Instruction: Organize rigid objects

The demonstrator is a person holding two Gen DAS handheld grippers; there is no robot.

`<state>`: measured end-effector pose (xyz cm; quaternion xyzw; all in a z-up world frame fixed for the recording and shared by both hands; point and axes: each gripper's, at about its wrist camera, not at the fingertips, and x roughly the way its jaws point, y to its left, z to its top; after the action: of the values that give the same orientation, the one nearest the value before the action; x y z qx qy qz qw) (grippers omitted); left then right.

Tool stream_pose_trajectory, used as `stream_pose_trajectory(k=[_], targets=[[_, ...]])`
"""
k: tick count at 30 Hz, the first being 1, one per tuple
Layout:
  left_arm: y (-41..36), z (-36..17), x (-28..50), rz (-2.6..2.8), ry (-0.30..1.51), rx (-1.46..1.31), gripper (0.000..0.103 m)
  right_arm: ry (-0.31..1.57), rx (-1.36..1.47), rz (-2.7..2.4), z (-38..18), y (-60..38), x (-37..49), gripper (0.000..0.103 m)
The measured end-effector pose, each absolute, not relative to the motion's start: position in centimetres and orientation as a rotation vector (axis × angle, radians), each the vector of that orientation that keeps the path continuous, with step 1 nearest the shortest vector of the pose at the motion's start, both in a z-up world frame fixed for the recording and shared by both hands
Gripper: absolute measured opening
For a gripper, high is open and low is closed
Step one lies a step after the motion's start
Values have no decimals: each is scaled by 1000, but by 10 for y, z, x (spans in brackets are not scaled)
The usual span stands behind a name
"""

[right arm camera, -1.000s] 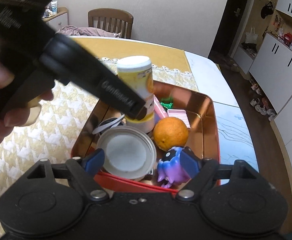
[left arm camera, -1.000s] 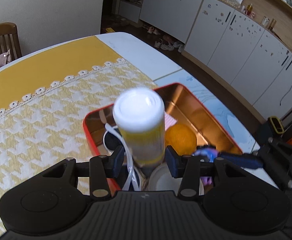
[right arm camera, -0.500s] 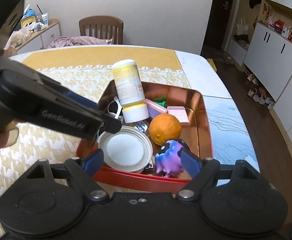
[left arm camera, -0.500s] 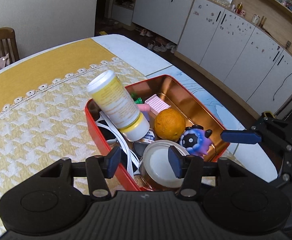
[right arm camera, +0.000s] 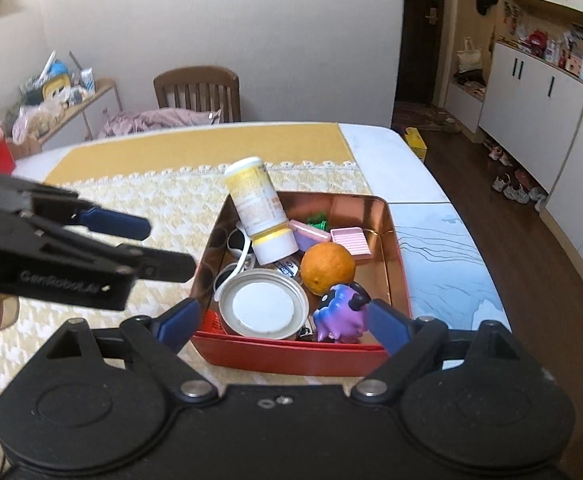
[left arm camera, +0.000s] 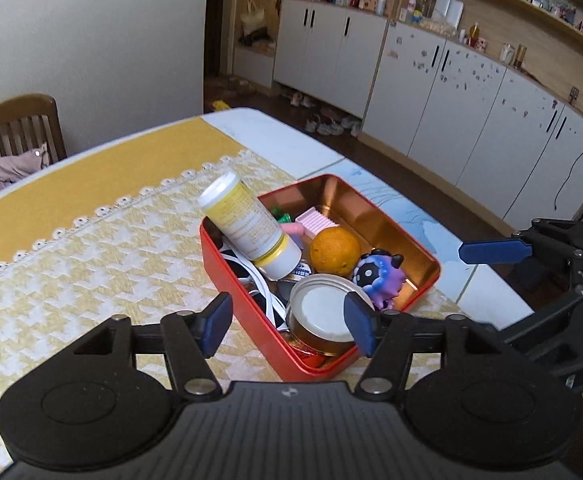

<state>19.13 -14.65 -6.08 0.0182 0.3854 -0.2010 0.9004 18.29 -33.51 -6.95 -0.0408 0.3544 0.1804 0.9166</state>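
A red tin [left arm camera: 247, 312] [right arm camera: 291, 354] sits on the yellow patterned tablecloth. A yellow-and-white bottle [left arm camera: 247, 224] [right arm camera: 257, 208] leans tilted in it, its cap end over the far-left rim. Also inside are an orange [left arm camera: 334, 252] [right arm camera: 327, 264], a purple toy figure [left arm camera: 379, 276] [right arm camera: 341, 312] and a round can with a white lid [left arm camera: 323, 312] [right arm camera: 263, 306]. My left gripper [left arm camera: 287, 326] [right arm camera: 143, 244] hangs before the tin's near-left corner, its jaws opening, nothing pressed between them. My right gripper [right arm camera: 283, 326] [left arm camera: 495, 250] is back from the tin's near wall, jaws opening wide and empty.
White-framed sunglasses [right arm camera: 237, 246], pink pieces [right arm camera: 351, 242] and a small green piece [right arm camera: 317, 218] also lie in the tin. A wooden chair [right arm camera: 199, 92] with clothing stands at the table's far side. White cabinets [left arm camera: 471, 120] line the wall beyond the floor on the right.
The left gripper let go of the bottle, which tipped over to lean in the tin. Both grippers drew back and up from the tin, and their jaws widened.
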Motion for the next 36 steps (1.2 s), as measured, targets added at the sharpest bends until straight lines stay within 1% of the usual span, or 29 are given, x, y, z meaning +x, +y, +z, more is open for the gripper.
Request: stream_pose_trajectory(k=[3, 4, 6, 8, 10, 12, 16, 17, 25, 36], targets=[[-143, -54, 179, -401, 777, 41, 67, 697, -38, 382, -62, -341, 173, 97], [-142, -52, 174, -399, 769, 40, 70, 685, -26, 385, -60, -343, 170, 101], [-141, -49, 166, -397, 756, 40, 74, 660, -6, 392, -56, -346, 163, 103], [-140, -45, 158, -392, 746, 43, 77, 645, 7, 392, -52, -347, 158, 103], [-139, -42, 151, -394, 738, 41, 83, 633, 21, 394, -49, -349, 153, 103], [-138, -40, 144, -386, 728, 40, 84, 620, 32, 393, -47, -350, 147, 103], [-136, -34, 133, -376, 724, 29, 97, 591, 32, 384, -43, -348, 134, 103], [-135, -33, 130, -365, 720, 29, 98, 582, 35, 382, -42, -348, 131, 103], [-130, -26, 111, -355, 702, 23, 99, 553, 55, 338, -37, -348, 114, 103], [-124, -22, 95, -318, 678, 51, 99, 569, 77, 319, -40, -346, 102, 103]])
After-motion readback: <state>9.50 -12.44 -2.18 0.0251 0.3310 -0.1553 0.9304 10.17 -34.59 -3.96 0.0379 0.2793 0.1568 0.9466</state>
